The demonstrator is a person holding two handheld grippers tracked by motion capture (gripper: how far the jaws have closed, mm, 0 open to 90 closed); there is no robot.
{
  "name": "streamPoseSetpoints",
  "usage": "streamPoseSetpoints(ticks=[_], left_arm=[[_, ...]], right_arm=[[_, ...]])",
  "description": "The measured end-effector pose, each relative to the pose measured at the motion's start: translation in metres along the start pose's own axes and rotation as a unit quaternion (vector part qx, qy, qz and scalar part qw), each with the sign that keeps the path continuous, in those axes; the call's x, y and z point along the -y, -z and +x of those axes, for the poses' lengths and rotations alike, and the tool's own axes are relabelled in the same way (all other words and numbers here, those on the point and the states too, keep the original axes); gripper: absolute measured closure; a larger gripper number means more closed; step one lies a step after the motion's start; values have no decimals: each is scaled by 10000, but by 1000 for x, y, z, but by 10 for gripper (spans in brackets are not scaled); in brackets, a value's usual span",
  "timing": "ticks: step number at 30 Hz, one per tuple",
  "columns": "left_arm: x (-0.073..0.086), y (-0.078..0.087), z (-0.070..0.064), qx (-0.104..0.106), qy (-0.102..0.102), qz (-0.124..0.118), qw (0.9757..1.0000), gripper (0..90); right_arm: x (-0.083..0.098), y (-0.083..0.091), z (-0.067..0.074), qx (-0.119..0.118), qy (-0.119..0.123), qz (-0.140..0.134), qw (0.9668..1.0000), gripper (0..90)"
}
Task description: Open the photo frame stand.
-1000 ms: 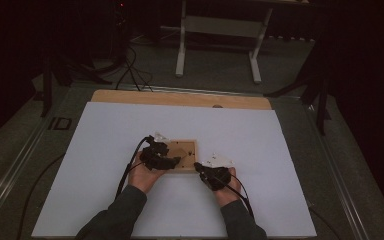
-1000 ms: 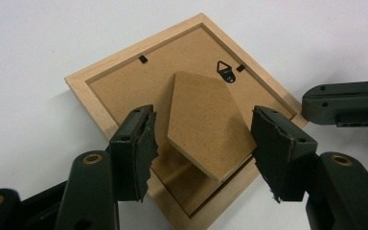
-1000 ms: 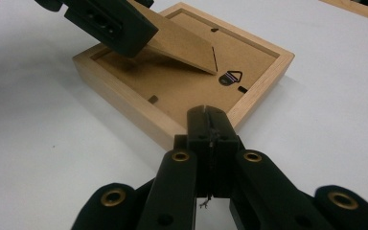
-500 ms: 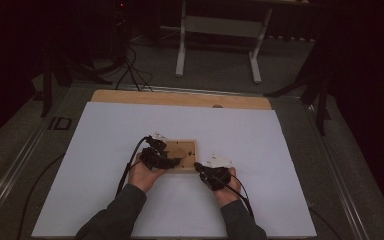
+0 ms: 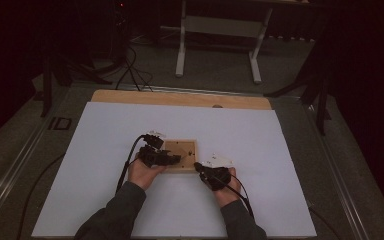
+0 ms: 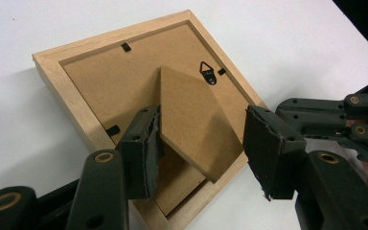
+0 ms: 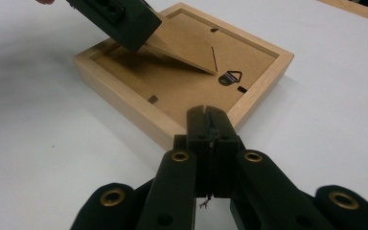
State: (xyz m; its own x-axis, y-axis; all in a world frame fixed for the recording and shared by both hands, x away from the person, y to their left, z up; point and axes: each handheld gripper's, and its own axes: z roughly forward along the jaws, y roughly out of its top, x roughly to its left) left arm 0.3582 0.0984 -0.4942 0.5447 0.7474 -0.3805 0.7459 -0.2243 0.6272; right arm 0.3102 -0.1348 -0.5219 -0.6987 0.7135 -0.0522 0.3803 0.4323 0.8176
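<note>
frame stand [image 6: 191,120] between left hand-held gripper [image 6: 201,148] jaws

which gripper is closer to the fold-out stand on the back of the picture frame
Left. The left gripper straddles the stand, one pad against its edge, the other apart. The right gripper, jaws shut, presses the picture frame at its near rim, away from the stand.

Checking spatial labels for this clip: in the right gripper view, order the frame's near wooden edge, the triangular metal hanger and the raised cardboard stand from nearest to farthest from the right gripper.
1. Near wooden edge of the picture frame: directly at the shut right gripper.
2. Triangular metal hanger: just beyond, on the backing board.
3. Raised cardboard stand: farthest, up left, by the left gripper.
</note>
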Motion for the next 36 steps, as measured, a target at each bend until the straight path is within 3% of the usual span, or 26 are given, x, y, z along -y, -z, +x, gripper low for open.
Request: streamPoseSetpoints(ticks=[2, 9, 18, 36], left_arm=[[-1, 0, 2, 40, 75, 16, 10000, 508], [-2, -1, 1, -54, 47, 127, 9999, 520], [-2, -2, -2, -196, -119, 216, 9995, 525], [1, 0, -13, -490, -539, 82, 9973, 527]], right_arm=[[0, 0, 0, 2, 1, 2, 10000, 893], [0, 0, 0, 5, -5, -2, 10000, 888], [0, 0, -1, -8, -24, -2, 10000, 877], [-1, 1, -2, -34, -57, 51, 10000, 790]])
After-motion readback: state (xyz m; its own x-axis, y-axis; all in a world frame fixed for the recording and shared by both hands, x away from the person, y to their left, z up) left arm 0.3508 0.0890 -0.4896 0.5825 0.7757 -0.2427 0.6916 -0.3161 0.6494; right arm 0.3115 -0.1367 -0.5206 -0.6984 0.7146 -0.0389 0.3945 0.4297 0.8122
